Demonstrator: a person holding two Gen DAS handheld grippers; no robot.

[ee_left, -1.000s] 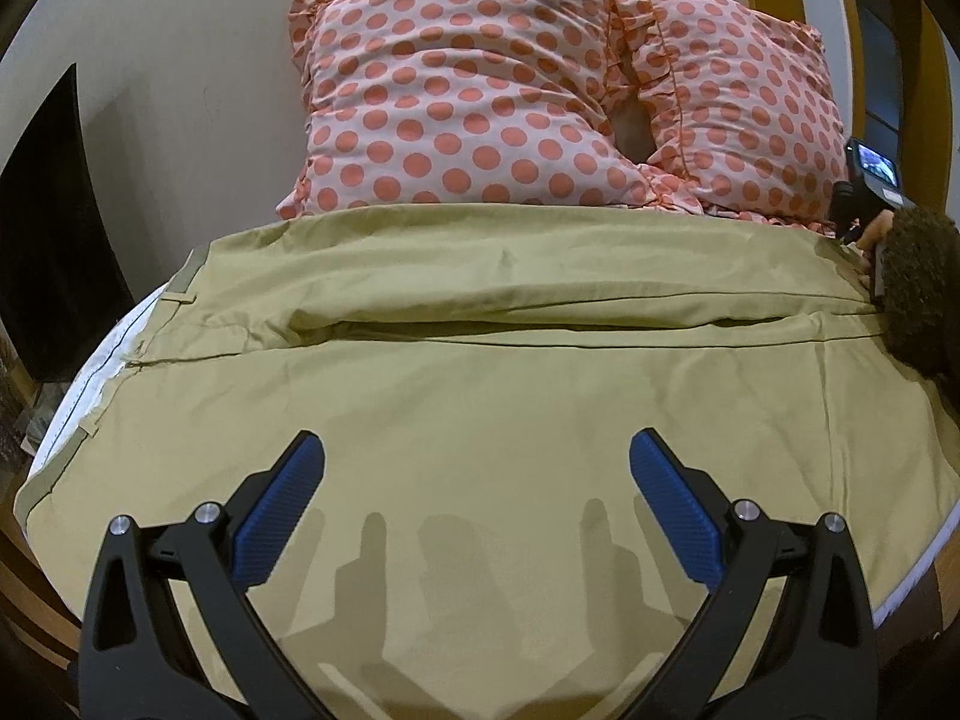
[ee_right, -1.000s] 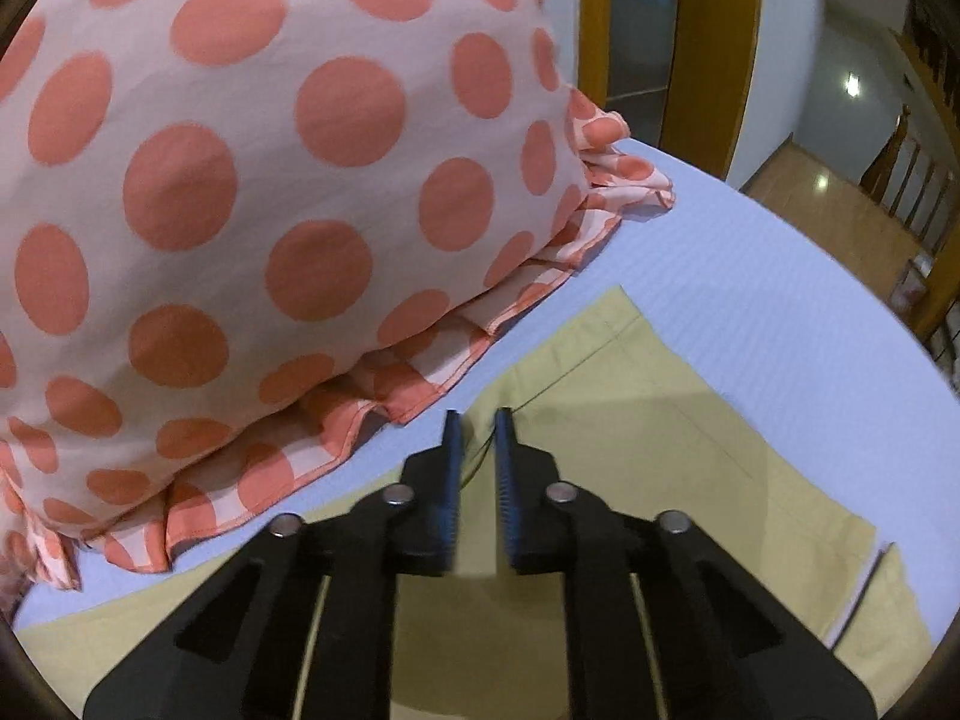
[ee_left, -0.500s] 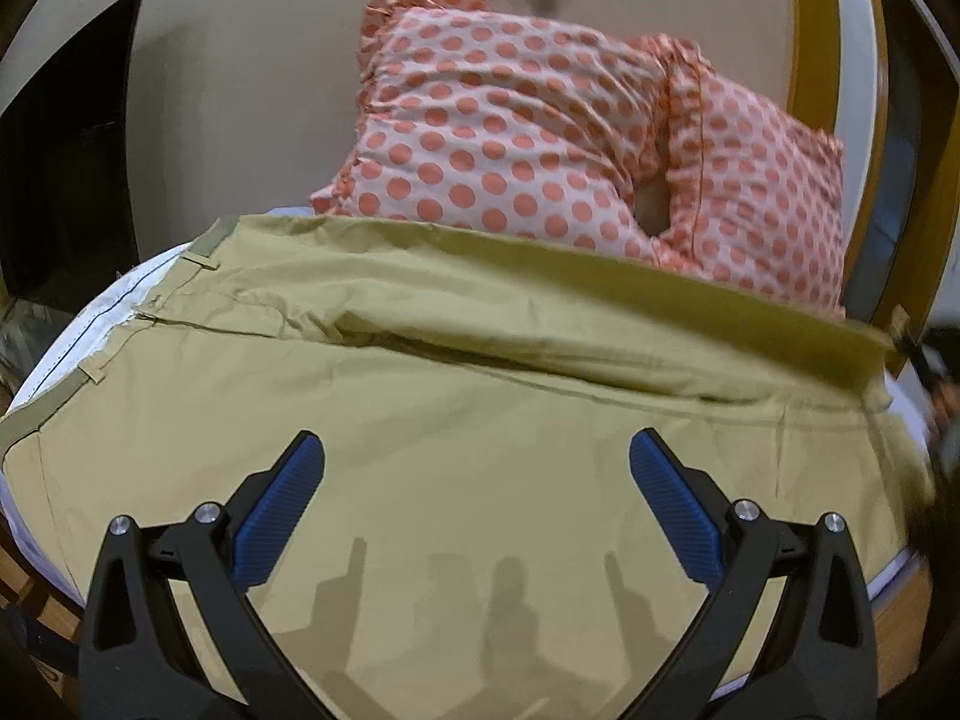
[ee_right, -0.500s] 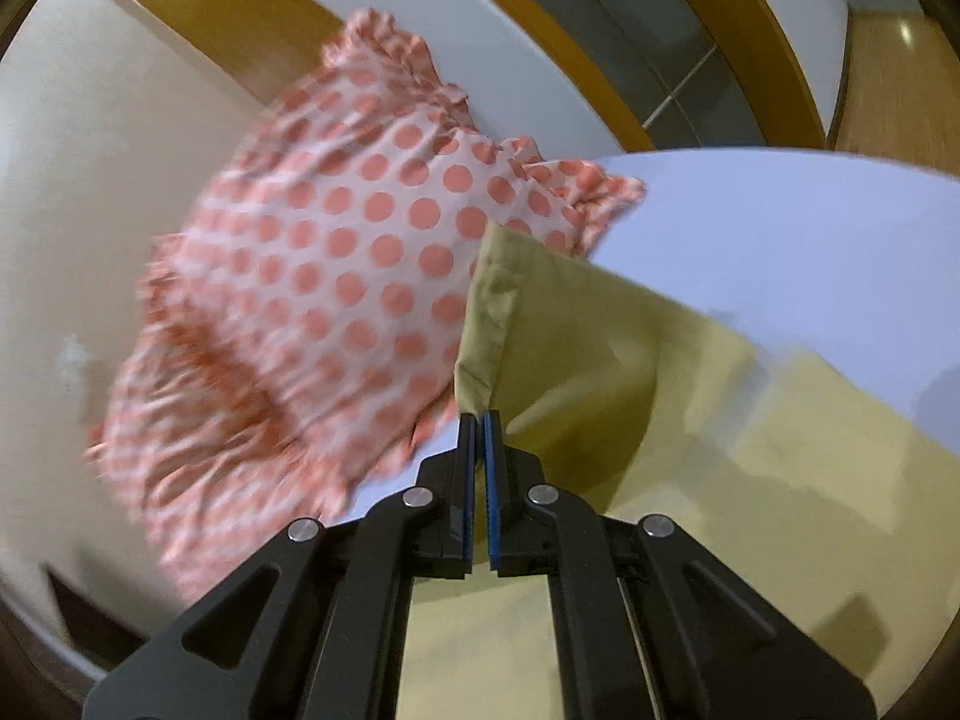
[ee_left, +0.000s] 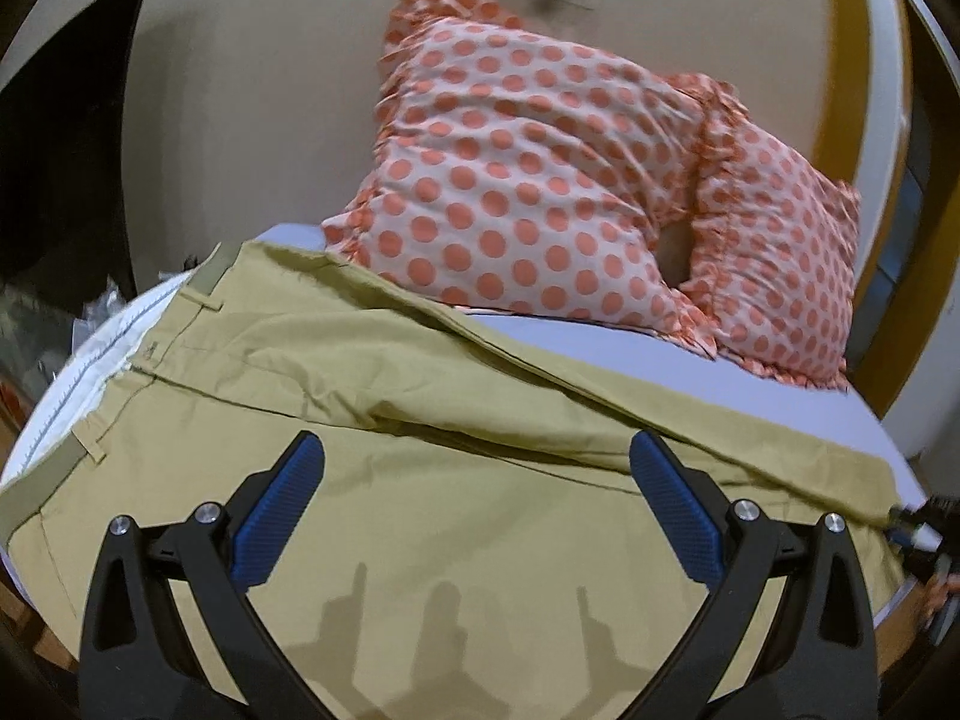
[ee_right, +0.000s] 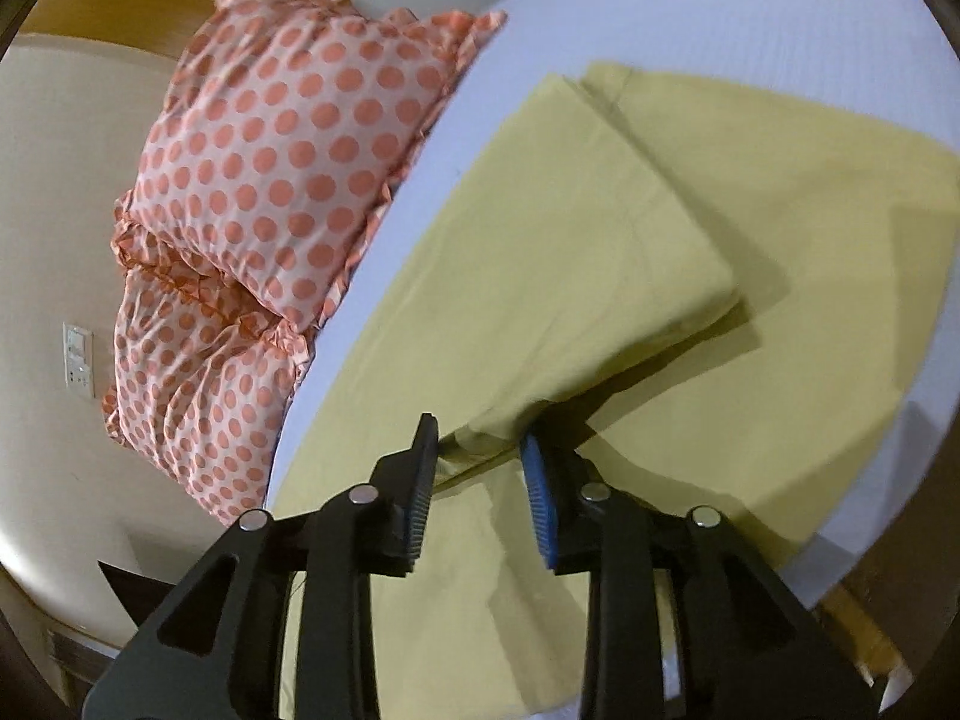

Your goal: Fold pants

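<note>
Khaki pants [ee_left: 384, 516] lie spread on a bed, waistband at the left in the left wrist view, one leg folded over the other. My left gripper [ee_left: 474, 504] is open and empty just above the seat of the pants. In the right wrist view the pants [ee_right: 600, 252] show a folded leg lying across the lower layer. My right gripper [ee_right: 480, 480] is open, its jaws apart on either side of the folded leg's edge. The right gripper also shows at the pants' right end in the left wrist view [ee_left: 918, 528].
Two pink pillows with orange dots [ee_left: 540, 180] lean on the wall at the bed's head, also seen in the right wrist view [ee_right: 270, 180]. The pale blue sheet [ee_right: 750, 6] shows beyond the pants. The bed edge [ee_right: 870, 540] runs close on the right.
My right gripper, shut on the leg hem half a second ago, carried it over the other leg and has opened. The left gripper stayed open and shifted view slightly.
</note>
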